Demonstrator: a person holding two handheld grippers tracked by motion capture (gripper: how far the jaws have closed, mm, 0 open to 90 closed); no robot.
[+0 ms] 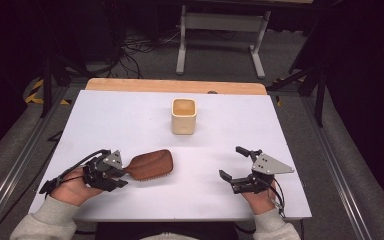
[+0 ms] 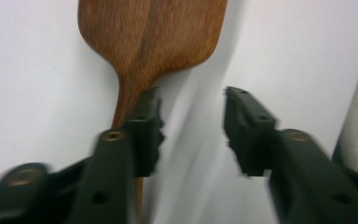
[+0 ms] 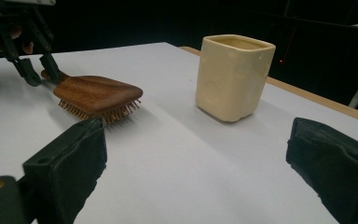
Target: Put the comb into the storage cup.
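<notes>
High view: 1 wooden hairbrush (image 1: 151, 165), 1 cream square cup (image 1: 184, 116), 2 hand-held grippers on a white table (image 1: 130, 120).
Brush lies bristles-down, left of centre, handle toward the left gripper (image 1: 114, 172), whose jaws stand apart at the handle, unclamped. Right gripper (image 1: 233, 162) rests well apart, jaws wide, holding nothing. Cup upright behind.

- No text, label, brand, number or sign can be read in any of the three views.
- The wooden hairbrush (image 1: 150, 165), the cream cup (image 1: 184, 116) and the white table (image 1: 130, 125) carry no writing.
- The grey plates on the grippers show only small holes, no marks.
</notes>
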